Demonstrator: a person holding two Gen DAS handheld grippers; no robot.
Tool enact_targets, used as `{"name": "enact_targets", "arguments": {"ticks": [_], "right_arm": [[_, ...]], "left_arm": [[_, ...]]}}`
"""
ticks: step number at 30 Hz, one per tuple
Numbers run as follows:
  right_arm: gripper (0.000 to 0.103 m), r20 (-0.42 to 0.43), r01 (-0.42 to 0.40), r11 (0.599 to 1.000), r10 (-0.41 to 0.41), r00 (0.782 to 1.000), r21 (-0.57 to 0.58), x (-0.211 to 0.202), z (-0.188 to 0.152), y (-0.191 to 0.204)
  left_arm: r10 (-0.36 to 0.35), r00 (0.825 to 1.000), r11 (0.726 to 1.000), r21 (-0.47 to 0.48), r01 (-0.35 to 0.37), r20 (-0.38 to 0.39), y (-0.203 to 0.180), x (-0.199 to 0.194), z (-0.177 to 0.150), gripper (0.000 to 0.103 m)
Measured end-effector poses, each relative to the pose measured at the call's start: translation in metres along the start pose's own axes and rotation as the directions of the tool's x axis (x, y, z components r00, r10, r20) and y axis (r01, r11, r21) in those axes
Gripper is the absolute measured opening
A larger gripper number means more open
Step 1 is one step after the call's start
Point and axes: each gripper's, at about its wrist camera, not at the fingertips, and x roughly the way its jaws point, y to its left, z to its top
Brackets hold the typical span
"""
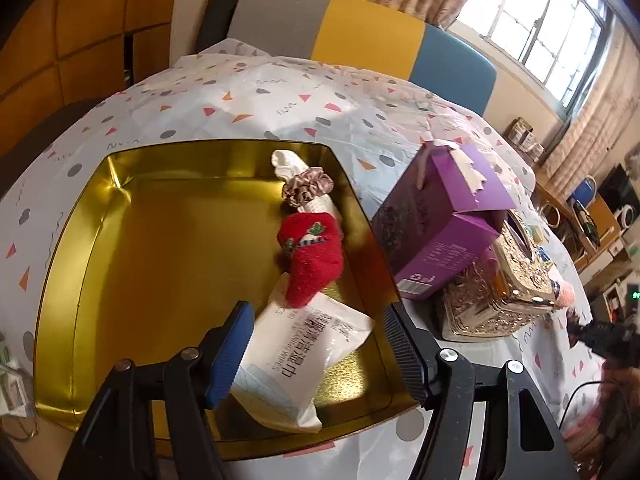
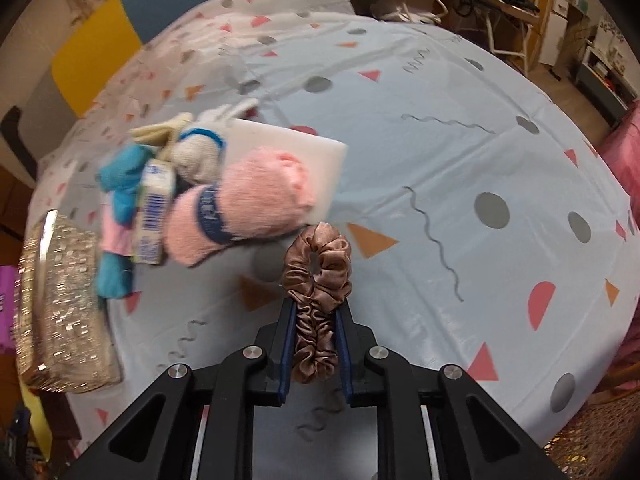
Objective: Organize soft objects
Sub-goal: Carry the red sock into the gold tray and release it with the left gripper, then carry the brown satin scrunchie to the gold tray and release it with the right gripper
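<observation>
The right tongs (image 2: 316,344) are clamped on a brown scrunchie (image 2: 318,280) above the worktop (image 2: 440,160). The left tongs (image 1: 320,344) stand apart over the wipes pack (image 1: 304,352) in the gold tray (image 1: 160,240).

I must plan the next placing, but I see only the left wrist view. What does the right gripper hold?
Observer: The right gripper is shut on a brown scrunchie.
Operator: Which soft things still wait on the table?
Observer: A pink sock roll lies beside a blue sock and a small plush rabbit.
Operator: Do they lie on anything?
Observer: The pink sock roll rests partly on a white foam block.
</observation>
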Motion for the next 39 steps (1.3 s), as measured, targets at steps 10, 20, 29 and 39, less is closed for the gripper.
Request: {"name": "enact_targets", "arguments": {"ticks": [10, 20, 29, 39], "right_arm": [[0.017, 0.089, -0.047, 0.991, 0.058, 0.994, -0.123, -0.028, 0.021, 0.062], [0.017, 0.152, -0.114, 0.938, 0.172, 0.973, -0.328, -0.048, 0.056, 0.188], [0.017, 0.007, -0.316, 0.728, 0.403, 0.915, -0.608, -0.066, -0.006, 0.328], [0.02, -0.218, -0.388, 0.484, 0.371, 0.903, -0.784, -0.047, -0.132, 0.393]], "left_arm": [[-0.007, 1.0, 0.999, 0.043, 0.006, 0.011, -0.012, -0.01, -0.006, 0.069], [0.036, 0.998, 0.996, 0.083, -0.04, 0.051, -0.01, -0.026, -0.011, 0.072], [0.079, 0.995, 0.995, 0.062, -0.083, 0.067, 0.005, -0.033, -0.015, 0.076], [0.17, 0.981, 0.983, -0.086, -0.162, 0.09, 0.06, -0.045, -0.012, 0.077]]}}
